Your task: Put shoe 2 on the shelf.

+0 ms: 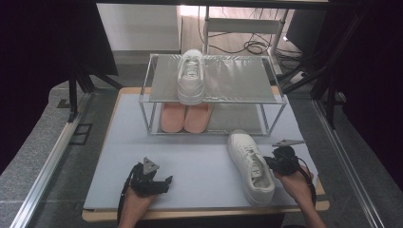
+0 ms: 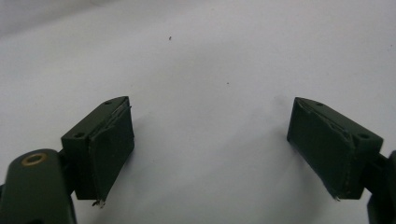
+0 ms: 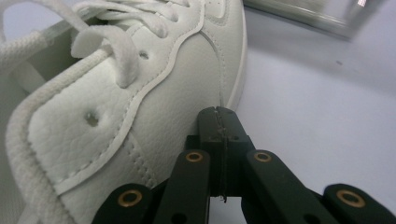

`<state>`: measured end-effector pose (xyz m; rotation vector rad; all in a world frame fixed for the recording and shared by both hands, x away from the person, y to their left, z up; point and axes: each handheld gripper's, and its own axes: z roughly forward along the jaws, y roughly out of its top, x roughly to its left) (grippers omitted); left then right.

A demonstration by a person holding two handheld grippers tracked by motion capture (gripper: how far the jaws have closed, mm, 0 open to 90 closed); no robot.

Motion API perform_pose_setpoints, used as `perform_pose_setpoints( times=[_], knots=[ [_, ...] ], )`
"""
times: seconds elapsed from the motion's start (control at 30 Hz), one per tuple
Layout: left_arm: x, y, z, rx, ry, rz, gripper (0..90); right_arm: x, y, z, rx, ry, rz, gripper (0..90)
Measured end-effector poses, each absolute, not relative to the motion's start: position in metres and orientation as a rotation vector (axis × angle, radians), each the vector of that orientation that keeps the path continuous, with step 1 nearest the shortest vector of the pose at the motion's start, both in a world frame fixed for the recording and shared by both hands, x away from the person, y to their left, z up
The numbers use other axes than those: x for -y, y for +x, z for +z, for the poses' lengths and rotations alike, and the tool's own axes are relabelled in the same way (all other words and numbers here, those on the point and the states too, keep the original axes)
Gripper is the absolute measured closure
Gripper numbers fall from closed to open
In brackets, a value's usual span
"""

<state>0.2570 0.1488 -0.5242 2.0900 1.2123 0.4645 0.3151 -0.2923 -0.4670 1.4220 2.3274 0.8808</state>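
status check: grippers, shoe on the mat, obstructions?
Left gripper open over mat. Right gripper shut, tips against white leather lace-up sneaker. Metal two-tier shoe rack ahead.

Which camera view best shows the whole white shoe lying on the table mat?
The high view: the white shoe appears entire, toe toward the rack, beside the right gripper. The right gripper view gives a close-up of its side panel and laces, against the shut jaws. The left gripper view shows bare mat.

White sneaker (image 1: 250,166) on pale blue-grey table mat (image 1: 190,166), second white sneaker (image 1: 191,76) on silver rack (image 1: 237,80), pink slippers (image 1: 185,117) below, black jaws.
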Motion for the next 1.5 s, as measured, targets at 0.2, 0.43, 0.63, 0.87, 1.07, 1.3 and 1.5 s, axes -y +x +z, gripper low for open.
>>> perform_pose_setpoints(
  times=[0.2, 0.43, 0.63, 0.87, 1.07, 1.3, 1.5],
  knots=[
    [-0.149, 0.257, -0.524, -1.212, 2.090, 0.464, 14.8, 0.273, 0.326, -0.467, -2.390, 1.378, 0.898, 90.0],
    [-0.149, 0.257, -0.524, -1.212, 2.089, 0.464, 14.8, 0.250, 0.338, -0.468, -2.465, 1.313, 0.921, 90.0],
    [-0.149, 0.257, -0.524, -1.212, 2.089, 0.464, 14.8, 0.228, 0.344, -0.469, -2.522, 1.237, 0.943, 90.0],
    [-0.149, 0.257, -0.524, -1.212, 2.088, 0.464, 14.8, 0.227, 0.343, -0.466, -2.530, 1.190, 0.931, 86.6],
    [-0.149, 0.257, -0.524, -1.212, 2.088, 0.465, 14.9, 0.244, 0.327, -0.448, -2.500, 1.178, 0.922, 82.3],
    [-0.149, 0.257, -0.524, -1.212, 2.089, 0.465, 14.9, 0.261, 0.305, -0.427, -2.503, 1.180, 0.950, 78.6],
    [-0.148, 0.257, -0.524, -1.215, 2.083, 0.466, 14.9, 0.257, 0.291, -0.419, -2.546, 1.160, 0.972, 72.9]
  ],
)
